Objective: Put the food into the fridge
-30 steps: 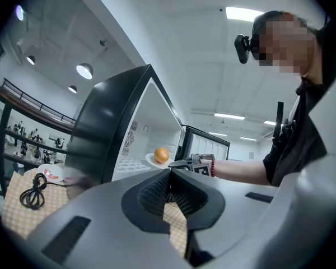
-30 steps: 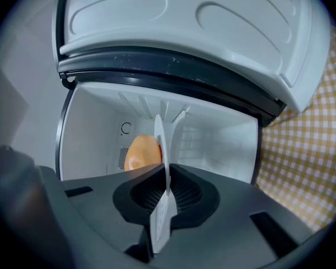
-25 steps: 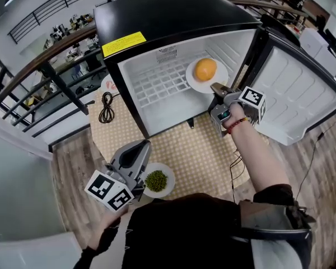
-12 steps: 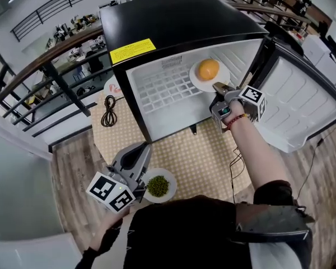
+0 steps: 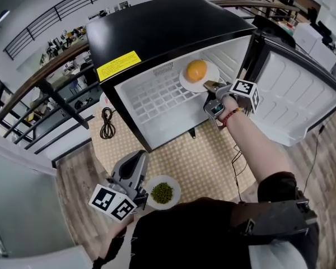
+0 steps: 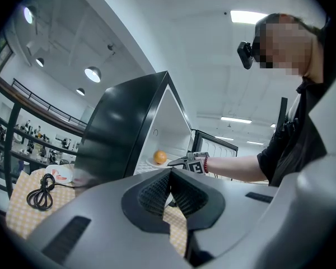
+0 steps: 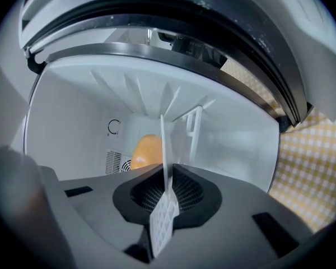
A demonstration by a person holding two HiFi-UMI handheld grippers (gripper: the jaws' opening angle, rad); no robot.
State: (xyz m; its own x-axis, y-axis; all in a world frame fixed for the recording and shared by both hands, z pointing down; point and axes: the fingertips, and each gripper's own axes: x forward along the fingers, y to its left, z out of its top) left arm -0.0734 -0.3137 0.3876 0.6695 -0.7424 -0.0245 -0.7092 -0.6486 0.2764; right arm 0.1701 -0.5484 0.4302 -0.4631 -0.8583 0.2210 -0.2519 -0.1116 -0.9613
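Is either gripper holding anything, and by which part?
The right gripper pinches the white plate with the orange by its near rim; the left gripper is shut and empty.

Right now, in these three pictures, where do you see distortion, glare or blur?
Head view: strong fisheye curves the glossy black mini fridge, whose top shows soft glare. Left gripper view: round ceiling lamp blooms, corners go dark. Right gripper view: the right gripper, shut on the thin white plate, looks soft; the orange fruit behind is blurred.

Left gripper (image 5: pixel 139 157) and right gripper (image 5: pixel 208 85): grey moulded bodies, dark cross-hatched pads (image 6: pixel 155 194), each bearing a white cube (image 5: pixel 113 202) with black square markers. Person wears black top (image 5: pixel 185 231), red beaded bracelet (image 5: pixel 231 115).
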